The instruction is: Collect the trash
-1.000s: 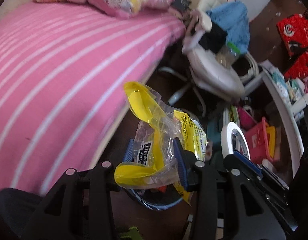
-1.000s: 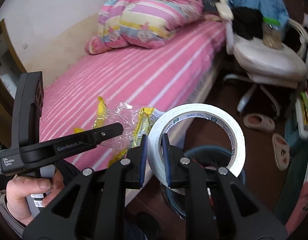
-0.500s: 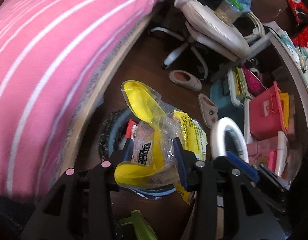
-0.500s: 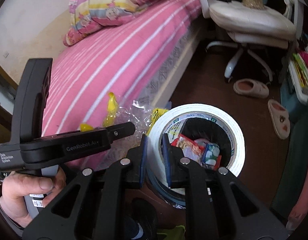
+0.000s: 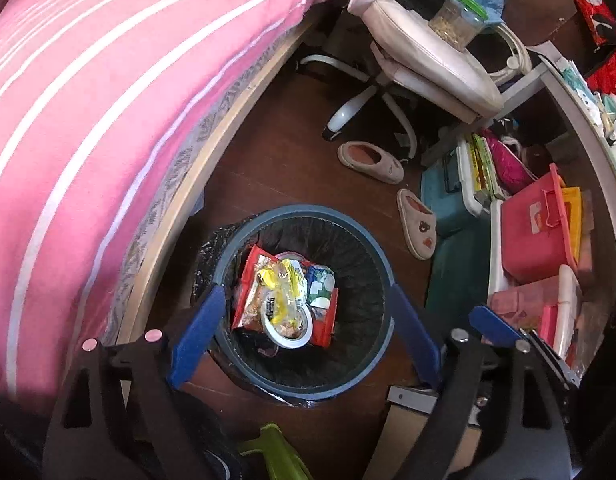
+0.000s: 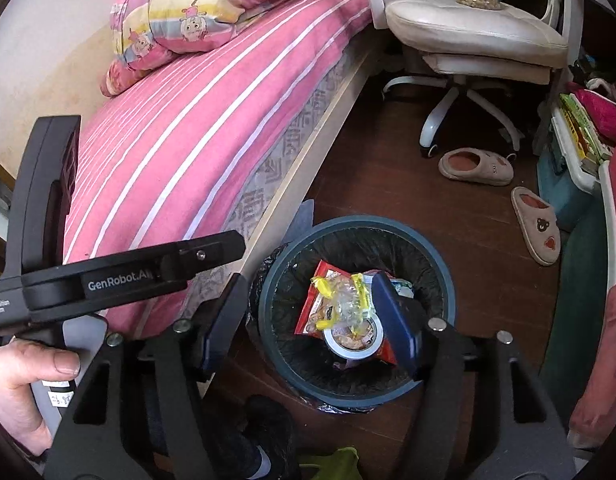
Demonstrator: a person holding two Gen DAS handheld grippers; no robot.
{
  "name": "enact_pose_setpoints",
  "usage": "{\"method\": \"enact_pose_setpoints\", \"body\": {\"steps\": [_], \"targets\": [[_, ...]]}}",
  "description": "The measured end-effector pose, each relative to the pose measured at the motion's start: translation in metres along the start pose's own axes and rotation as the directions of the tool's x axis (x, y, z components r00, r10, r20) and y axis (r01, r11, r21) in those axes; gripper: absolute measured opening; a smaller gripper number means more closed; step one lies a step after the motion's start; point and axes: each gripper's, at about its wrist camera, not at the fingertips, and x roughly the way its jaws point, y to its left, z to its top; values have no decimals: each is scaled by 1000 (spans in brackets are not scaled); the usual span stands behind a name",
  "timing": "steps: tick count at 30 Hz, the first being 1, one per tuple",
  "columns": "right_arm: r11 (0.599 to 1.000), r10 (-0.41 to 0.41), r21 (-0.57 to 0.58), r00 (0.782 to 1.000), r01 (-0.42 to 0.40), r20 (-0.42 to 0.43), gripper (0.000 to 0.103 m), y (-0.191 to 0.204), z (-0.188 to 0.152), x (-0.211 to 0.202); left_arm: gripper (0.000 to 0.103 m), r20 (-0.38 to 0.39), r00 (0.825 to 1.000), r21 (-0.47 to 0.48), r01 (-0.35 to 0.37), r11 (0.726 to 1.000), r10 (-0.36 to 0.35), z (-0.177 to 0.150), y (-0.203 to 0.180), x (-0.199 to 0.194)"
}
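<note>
Over the blue-rimmed trash bin [image 5: 382, 264], both tools hang with nothing in them: the left gripper [image 5: 304, 330] has its blue pads spread wide either side of the bin's mouth, and the right gripper [image 6: 308, 320] is just as wide apart above the same rim. Down inside the black liner, the clear-and-yellow wrapper [image 5: 282, 284] lies on a red snack bag [image 5: 248, 280], and the white tape roll [image 5: 288, 326] rests flat touching it. Beside the bin runs the pink striped bed [image 6: 196, 132]; two slippers [image 6: 536, 226] sit near the white chair [image 6: 472, 26].
</note>
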Motion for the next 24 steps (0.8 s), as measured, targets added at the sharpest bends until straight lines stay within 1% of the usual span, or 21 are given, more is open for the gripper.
{"method": "enact_pose_setpoints", "body": {"steps": [2, 5, 7, 10, 12, 15, 17, 20, 24], "targets": [[1000, -12, -18, 1000, 12, 12, 71, 4, 2, -6, 86, 18, 1000, -12, 4, 1000, -4, -1, 3, -8], [998, -33, -48, 998, 35, 54, 79, 15, 6, -21, 88, 53, 998, -26, 17, 1000, -15, -2, 4, -24], [996, -52, -69, 995, 57, 81, 86, 26, 9, -33, 89, 90, 996, -25, 16, 1000, -14, -2, 4, -39], [993, -56, -96, 994, 65, 98, 88, 42, 16, -47, 89, 152, 988, -11, -2, 1000, 3, -1, 3, -62], [990, -62, -120, 991, 76, 117, 91, 54, 21, -58, 90, 200, 980, 1, -14, 1000, 13, -2, 3, -83], [983, -65, -158, 986, 89, 150, 93, 77, 27, -73, 90, 259, 965, -3, -38, 999, 37, -3, 10, -115], [982, -51, -174, 985, 80, 163, 93, 89, 29, -80, 91, 286, 957, -15, -51, 999, 53, -4, 16, -135], [975, -10, -216, 982, 52, 188, 94, 119, 33, -94, 91, 331, 940, -44, -73, 996, 84, -6, 31, -166], [964, 38, -264, 978, 18, 206, 94, 151, 35, -106, 94, 396, 904, -98, -135, 986, 163, -13, 53, -209]]}}
